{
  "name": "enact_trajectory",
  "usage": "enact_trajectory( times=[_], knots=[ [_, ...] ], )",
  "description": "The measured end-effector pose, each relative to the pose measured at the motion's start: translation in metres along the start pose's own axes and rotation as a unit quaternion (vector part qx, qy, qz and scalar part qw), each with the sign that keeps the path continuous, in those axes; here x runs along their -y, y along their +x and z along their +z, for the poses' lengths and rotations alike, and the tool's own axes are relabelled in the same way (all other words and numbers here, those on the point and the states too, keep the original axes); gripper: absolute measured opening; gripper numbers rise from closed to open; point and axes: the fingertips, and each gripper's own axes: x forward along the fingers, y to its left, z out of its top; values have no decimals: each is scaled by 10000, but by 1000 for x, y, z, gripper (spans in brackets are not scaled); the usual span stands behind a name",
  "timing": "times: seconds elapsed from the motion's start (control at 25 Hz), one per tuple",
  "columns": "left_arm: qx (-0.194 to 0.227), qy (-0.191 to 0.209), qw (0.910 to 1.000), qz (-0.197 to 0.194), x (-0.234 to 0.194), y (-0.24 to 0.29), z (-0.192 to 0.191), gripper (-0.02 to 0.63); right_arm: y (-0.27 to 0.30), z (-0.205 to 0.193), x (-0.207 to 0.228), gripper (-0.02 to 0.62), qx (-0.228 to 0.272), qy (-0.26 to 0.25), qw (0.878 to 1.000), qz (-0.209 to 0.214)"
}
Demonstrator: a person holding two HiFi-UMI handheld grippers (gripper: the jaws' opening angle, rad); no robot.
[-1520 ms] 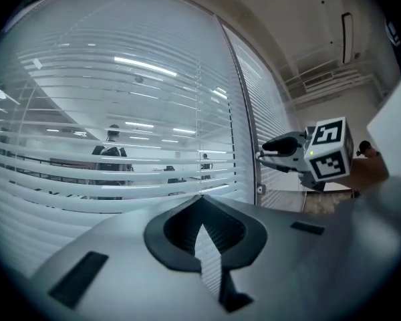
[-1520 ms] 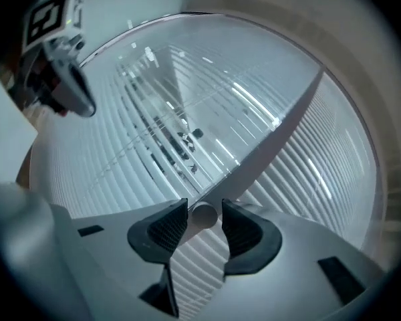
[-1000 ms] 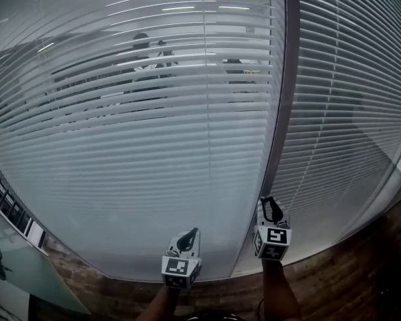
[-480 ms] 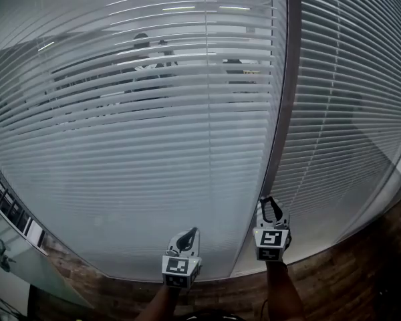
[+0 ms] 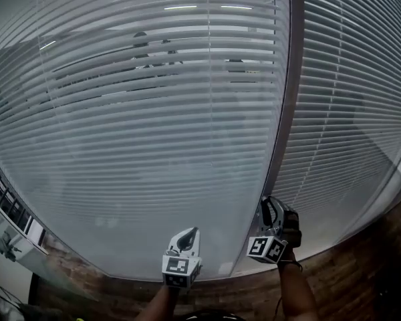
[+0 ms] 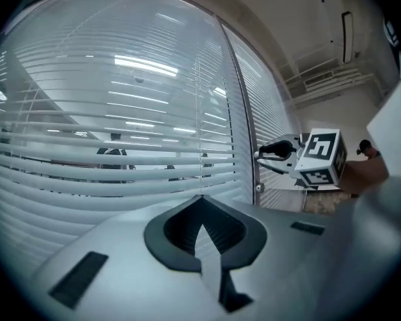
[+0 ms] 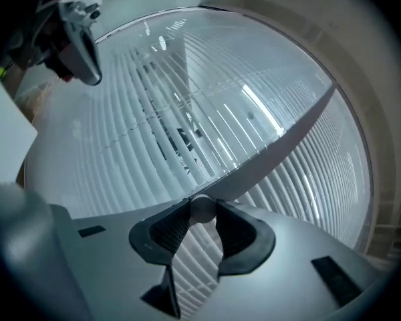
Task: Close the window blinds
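R. gripper (image 5: 269, 204) was clamped on a small round grey piece (image 7: 202, 208), prob. the tilt control, beside the frame post (image 5: 284, 112), evidently to turn the blinds (image 5: 154, 146), whose upper slats were part-open; L. gripper (image 5: 192, 233) hung idle nearby, jaws together, empty.

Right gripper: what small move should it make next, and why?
Probably twist the round knob it is pinching. The right gripper has both pads on that knob, and the blinds are only partly closed: near the top, gaps between the slats let dark shapes behind the glass show through.
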Motion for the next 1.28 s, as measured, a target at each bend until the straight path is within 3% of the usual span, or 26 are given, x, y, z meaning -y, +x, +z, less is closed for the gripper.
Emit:
enact_trajectory(
  times=[0.12, 0.24, 0.4, 0.56, 0.64, 0.76, 0.84, 0.96, 1.16, 1.28],
  knots=[
    [-50, 16, 10000, -28, 1, 0, 0, 0, 0, -1, -4, 127, 61, -610, 9981, -22],
    [-25, 15, 10000, -31, 1, 1, 2, 0, 0, 0, -2, 127, 123, -812, 9966, -14],
    [27, 18, 10000, -47, 3, 1, 3, 0, -5, 2, -4, 129, 193, -175, 9997, 28],
    [18, 7, 10000, -54, 5, 0, 0, 0, -7, 3, -3, 132, 174, 1076, 9940, 110],
    [14, -11, 10000, -61, 6, 0, -1, 0, -5, 1, -2, 132, 254, 2022, 9788, 199],
    [12, -55, 10000, -60, 6, -1, -3, 0, 0, -4, 3, 140, 409, 3562, 9329, 338],
    [8, -57, 10000, -74, 8, -1, -4, 0, 2, -10, 7, 146, 262, 4216, 9055, 400],
    [-10, -54, 9999, -127, 14, -1, -5, 0, 4, -17, 7, 143, 242, 4791, 8762, 468],
    [3, -50, 9999, -100, 12, -1, -4, 0, 3, -16, 7, 129, 286, 4997, 8642, 523],
    [16, -52, 10000, -77, 10, 0, -3, 0, 3, -16, 7, 127, 263, 4977, 8654, 522]
  ],
)
